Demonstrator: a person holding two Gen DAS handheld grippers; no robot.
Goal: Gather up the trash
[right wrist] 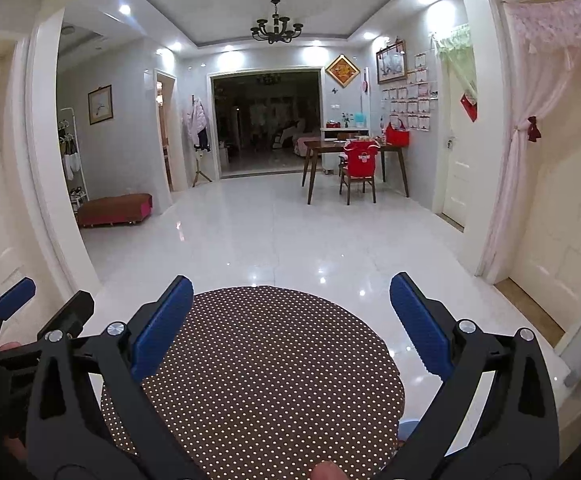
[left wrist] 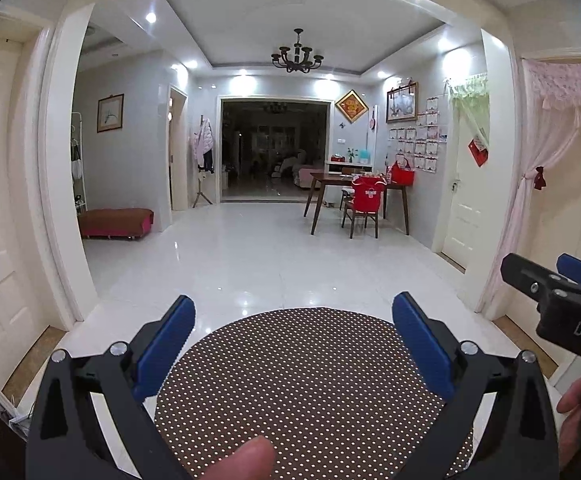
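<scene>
No trash shows in either view. My left gripper [left wrist: 292,318] is open and empty, held level over a round table with a brown dotted cloth [left wrist: 302,380]. My right gripper [right wrist: 290,300] is open and empty over the same dotted table [right wrist: 258,380]. The right gripper also shows at the right edge of the left wrist view [left wrist: 546,276]. The left gripper shows at the left edge of the right wrist view [right wrist: 46,300]. Both point across the room, not down at the table.
A glossy white tiled floor [left wrist: 266,256] stretches ahead. A wooden dining table [left wrist: 354,184] with a red-covered chair [left wrist: 364,208] stands at the far right. A low brown bench [left wrist: 114,222] sits at the left. A white door with a pink curtain [right wrist: 530,160] is at the right.
</scene>
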